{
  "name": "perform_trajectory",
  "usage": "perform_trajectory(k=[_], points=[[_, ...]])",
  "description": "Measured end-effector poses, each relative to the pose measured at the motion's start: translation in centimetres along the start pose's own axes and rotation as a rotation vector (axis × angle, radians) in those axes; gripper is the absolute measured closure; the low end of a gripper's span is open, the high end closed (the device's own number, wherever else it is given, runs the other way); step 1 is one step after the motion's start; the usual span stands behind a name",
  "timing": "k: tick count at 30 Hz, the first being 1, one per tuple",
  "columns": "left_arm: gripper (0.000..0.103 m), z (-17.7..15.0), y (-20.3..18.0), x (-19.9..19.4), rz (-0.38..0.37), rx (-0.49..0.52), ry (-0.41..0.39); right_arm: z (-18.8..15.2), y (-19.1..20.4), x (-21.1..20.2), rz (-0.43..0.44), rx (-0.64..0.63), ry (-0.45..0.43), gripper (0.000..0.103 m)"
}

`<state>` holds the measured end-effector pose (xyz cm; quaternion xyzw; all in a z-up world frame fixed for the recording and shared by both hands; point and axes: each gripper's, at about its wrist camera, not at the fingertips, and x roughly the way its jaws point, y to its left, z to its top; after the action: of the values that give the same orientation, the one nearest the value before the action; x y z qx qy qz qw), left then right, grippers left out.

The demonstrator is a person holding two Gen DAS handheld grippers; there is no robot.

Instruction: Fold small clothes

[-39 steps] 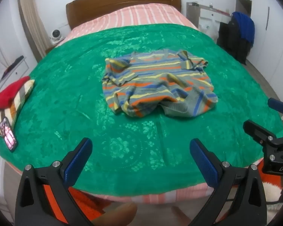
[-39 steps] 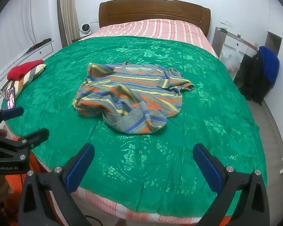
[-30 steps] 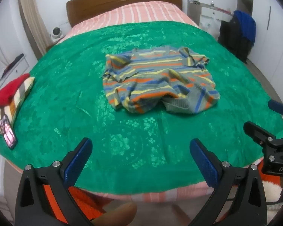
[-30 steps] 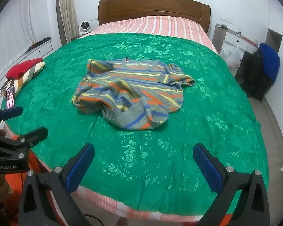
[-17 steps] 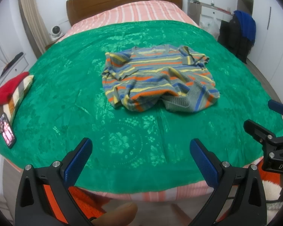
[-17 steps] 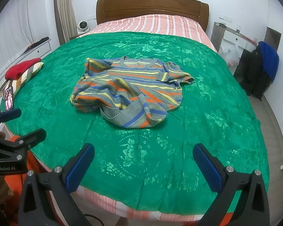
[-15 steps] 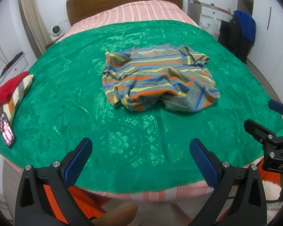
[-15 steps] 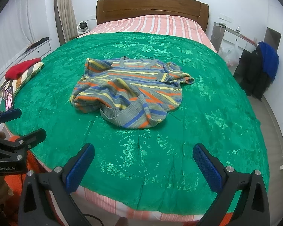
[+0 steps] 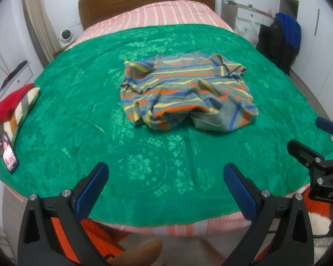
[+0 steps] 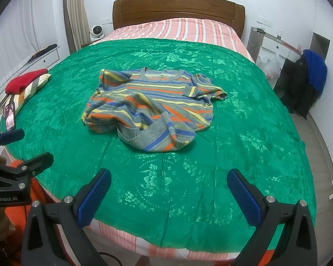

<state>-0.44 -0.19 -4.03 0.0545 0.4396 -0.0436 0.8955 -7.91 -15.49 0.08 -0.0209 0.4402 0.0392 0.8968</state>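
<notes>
Closest to us, the left claw (image 9: 165, 185) is wide open, with its two blue pads far apart and nothing between them. It hangs above the near edge of the bed. A fingertip (image 9: 142, 251) of the person shows just under it, at the bottom of the left view. The right claw (image 10: 169, 190) is wide open too and holds nothing. It sits over the same near edge, beside the left one. Each claw can be seen at the side of the other claw's view.

Under both claws is the green blanket (image 10: 157, 177), shiny with a flower pattern. It covers most of the bed. A pink striped sheet (image 10: 131, 235) peeks out below its front edge.

Farther in, near the middle of the blanket, lies the striped shirt (image 10: 151, 106). It has grey, orange, blue and yellow stripes. It is not folded. The neck hole points to the headboard, and the bottom hem is bunched up and flipped over on the near side. Both claws are well apart from it.

On the left edge of the bed sits a phone (image 10: 10, 115) with its screen lit. Just behind it is a striped pillow (image 10: 27, 93) with a red cloth (image 10: 25, 81) on top.

At the far end is the brown wooden headboard (image 10: 177, 6). To the right of the bed, a blue and black coat (image 10: 306, 84) hangs by the wall.
</notes>
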Motion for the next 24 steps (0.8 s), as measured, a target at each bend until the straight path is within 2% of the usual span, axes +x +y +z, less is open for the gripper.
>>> perform_trajectory(k=[6, 11, 15, 24], points=[[0.000, 0.00, -0.01, 0.01, 0.000, -0.001, 0.000, 0.02, 0.03, 0.00, 0.000, 0.004, 0.024, 0.000], [0.000, -0.02, 0.02, -0.10, 0.000, -0.001, 0.003, -0.06, 0.05, -0.06, -0.019, -0.014, -0.035, 0.000], [0.000, -0.08, 0.01, -0.10, 0.000, 0.000, 0.006, -0.04, 0.05, -0.03, -0.022, -0.015, -0.015, 0.000], [0.000, -0.32, 0.41, 0.21, 0.000, -0.019, 0.015, -0.09, 0.02, -0.04, -0.035, -0.027, -0.057, 0.000]])
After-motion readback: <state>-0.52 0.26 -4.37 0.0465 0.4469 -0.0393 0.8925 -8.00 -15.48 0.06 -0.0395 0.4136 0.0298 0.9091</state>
